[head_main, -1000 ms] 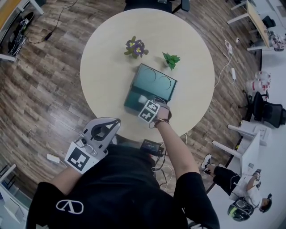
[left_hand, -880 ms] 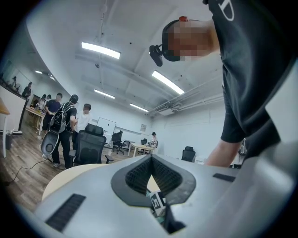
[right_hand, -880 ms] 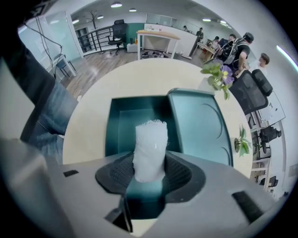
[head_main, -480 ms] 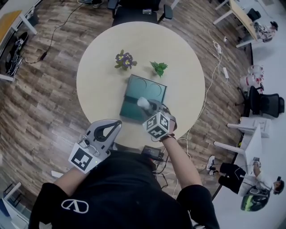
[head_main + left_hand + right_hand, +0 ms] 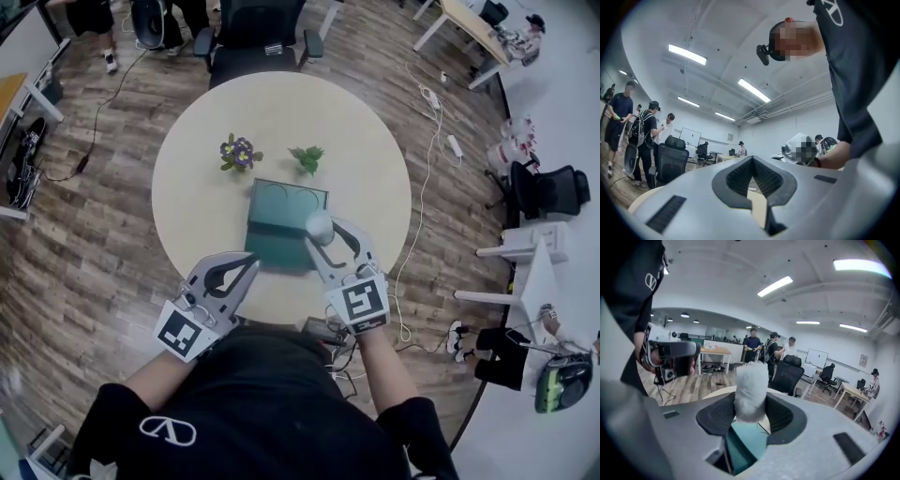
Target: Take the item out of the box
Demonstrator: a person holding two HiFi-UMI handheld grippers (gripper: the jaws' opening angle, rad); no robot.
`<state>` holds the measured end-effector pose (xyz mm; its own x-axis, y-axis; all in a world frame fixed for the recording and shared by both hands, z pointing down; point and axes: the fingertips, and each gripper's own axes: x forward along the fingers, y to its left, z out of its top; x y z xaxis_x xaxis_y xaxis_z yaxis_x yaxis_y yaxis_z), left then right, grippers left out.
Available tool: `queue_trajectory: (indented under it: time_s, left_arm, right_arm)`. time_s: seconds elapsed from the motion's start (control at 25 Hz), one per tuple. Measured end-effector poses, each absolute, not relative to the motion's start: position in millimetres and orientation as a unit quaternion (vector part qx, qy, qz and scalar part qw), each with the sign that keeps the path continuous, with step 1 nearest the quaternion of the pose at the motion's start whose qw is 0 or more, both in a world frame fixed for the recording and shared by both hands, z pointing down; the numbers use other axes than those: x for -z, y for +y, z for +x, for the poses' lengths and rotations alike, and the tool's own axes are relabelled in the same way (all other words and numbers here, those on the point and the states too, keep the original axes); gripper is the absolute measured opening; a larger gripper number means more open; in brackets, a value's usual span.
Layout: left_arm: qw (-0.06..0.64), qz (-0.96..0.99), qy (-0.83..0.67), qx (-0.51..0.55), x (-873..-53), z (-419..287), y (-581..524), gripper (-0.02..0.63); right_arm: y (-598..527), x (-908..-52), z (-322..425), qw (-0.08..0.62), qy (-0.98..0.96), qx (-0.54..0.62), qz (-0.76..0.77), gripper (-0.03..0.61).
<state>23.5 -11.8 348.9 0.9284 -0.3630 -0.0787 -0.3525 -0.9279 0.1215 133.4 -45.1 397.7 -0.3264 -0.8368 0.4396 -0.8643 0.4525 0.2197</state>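
Note:
A teal box (image 5: 277, 246) lies open on the round table (image 5: 197, 202), its lid (image 5: 291, 199) folded back on the far side. My right gripper (image 5: 321, 229) is raised above the box's right part and shut on a white fluffy item (image 5: 319, 226). In the right gripper view the item (image 5: 750, 389) stands up between the dark pads (image 5: 785, 414), and the box (image 5: 746, 442) shows far below. My left gripper (image 5: 249, 261) hovers near the table's front edge, left of the box, fingertips together and nothing in it. In the left gripper view it (image 5: 751, 158) points level across the room.
A purple flower pot (image 5: 238, 152) and a small green plant (image 5: 306, 157) stand behind the box. A black chair (image 5: 255, 36) is at the table's far side. A small black device (image 5: 323, 330) with cables lies by my body. Other people stand about the room.
My right gripper has risen out of the box with the white item and tilted from pointing down toward level. The left gripper has lifted a little.

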Motion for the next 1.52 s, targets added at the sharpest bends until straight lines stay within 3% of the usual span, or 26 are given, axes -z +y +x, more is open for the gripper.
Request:
queue_trajectory:
  time_s: [0.4,0.64,1.0,1.52]
  left_arm:
    - [0.014,0.988,-0.139,0.067,-318,61,-9,0.005]
    - [0.011,0.99,-0.122,0.073,-310,73,-7,0.005]
    - [0.008,0.991,-0.112,0.071,-309,80,-1,0.005]
    - [0.017,0.991,-0.115,0.066,-314,79,1,0.005]
  right_arm:
    - [2,-317,164,0.099,-0.795,0.002,0.598,0.19]
    - [24,-301,170,0.043,-0.779,0.023,0.625,0.19]
    - [42,-309,168,-0.008,-0.773,0.029,0.634,0.19]
    - [39,-326,167,-0.023,-0.773,0.015,0.634,0.189]
